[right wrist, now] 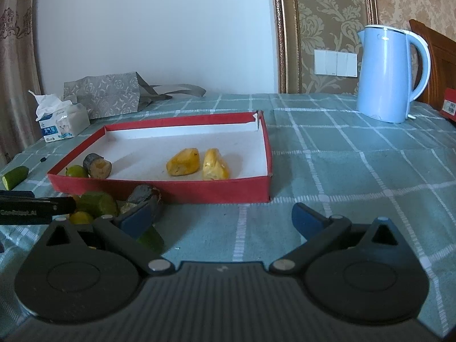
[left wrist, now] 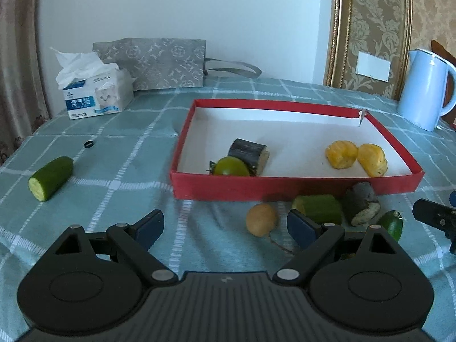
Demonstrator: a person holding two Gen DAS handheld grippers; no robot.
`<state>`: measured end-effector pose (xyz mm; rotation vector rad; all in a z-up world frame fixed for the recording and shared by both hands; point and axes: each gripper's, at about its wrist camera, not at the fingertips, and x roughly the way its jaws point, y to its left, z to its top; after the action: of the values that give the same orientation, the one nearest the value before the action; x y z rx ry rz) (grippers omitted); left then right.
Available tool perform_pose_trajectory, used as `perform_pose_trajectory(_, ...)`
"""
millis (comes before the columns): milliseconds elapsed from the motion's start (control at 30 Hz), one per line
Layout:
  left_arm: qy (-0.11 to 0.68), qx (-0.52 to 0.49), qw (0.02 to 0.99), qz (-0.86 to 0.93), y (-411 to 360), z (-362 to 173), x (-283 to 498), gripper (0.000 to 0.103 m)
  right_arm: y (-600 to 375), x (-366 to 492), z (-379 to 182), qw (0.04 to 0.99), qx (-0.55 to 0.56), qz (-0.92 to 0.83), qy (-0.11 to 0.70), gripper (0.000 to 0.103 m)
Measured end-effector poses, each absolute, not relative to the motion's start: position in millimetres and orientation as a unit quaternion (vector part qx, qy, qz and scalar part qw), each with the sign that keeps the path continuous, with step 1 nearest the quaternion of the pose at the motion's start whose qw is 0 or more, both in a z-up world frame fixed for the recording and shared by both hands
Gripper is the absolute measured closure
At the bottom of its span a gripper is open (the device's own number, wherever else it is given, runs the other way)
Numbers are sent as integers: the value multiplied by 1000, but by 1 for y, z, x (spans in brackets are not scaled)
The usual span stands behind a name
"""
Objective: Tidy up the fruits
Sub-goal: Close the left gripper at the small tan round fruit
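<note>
My left gripper [left wrist: 225, 225] hung over the near part of the checked tablecloth [left wrist: 114, 148], jaws spread wide with nothing between them, tilted down toward the red box [left wrist: 296, 189]. Just beyond its right finger lay a round tan fruit [left wrist: 261, 219] on a thin stem, then a cucumber piece [left wrist: 319, 208], a dark sugarcane stub [left wrist: 361, 206] and a small green fruit [left wrist: 392, 224], all crowded against the box's near wall. My right gripper [right wrist: 225, 219] also stood wide open and empty, angled down, its left finger in front of that same cluster. The left gripper's arm, crossing the right camera's left edge, carried white lettering too blurred for me to read.

Inside the box sat a green tomato [left wrist: 231, 166] touching a second sugarcane piece [left wrist: 248, 155] at the near left, and two yellow fruit chunks [left wrist: 356, 158] side by side at the right. Another cut cucumber [left wrist: 51, 178] lay alone well to the left, with a small black ring [left wrist: 89, 144] beyond it.

At the far left stood a tissue pack [left wrist: 95, 97] printed with a white kitten and Chinese characters I could not make out, beside a grey patterned bag [left wrist: 159, 62]. A pale blue kettle [right wrist: 390, 77] stood far right.
</note>
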<state>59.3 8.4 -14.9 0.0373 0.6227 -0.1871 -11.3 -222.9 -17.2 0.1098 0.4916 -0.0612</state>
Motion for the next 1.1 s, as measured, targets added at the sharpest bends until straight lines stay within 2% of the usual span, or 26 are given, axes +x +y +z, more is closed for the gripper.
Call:
perform_pose_trajectory(467, 325, 16, 942, -86, 2, -26, 75, 10, -221, -12, -17, 968, 51, -28, 245, 0)
perform_pose_trajectory(533, 320, 21, 943, -87, 1, -27, 73, 15, -221, -11, -18, 967, 51, -28, 248, 0)
perform_pose_trajectory(667, 310, 38, 945, -98, -3, -26, 69, 45, -221, -9, -19, 966, 50, -28, 253, 0)
perform_pose_trajectory(833, 304, 47, 945, -113, -6, -26, 65, 57, -220, -8, -20, 965, 48, -28, 256, 0)
perform_pose_trajectory(900, 303, 46, 945, -116, -7, -25, 65, 68, -221, -8, -20, 965, 46, -32, 257, 0)
perform_pose_trajectory(1000, 302, 46, 945, -117, -6, -25, 64, 78, -222, -6, -21, 964, 40, -47, 259, 0)
perform_pose_trajectory(1100, 301, 42, 945, -117, -4, -25, 63, 78, -225, -6, -21, 964, 33, -68, 257, 0)
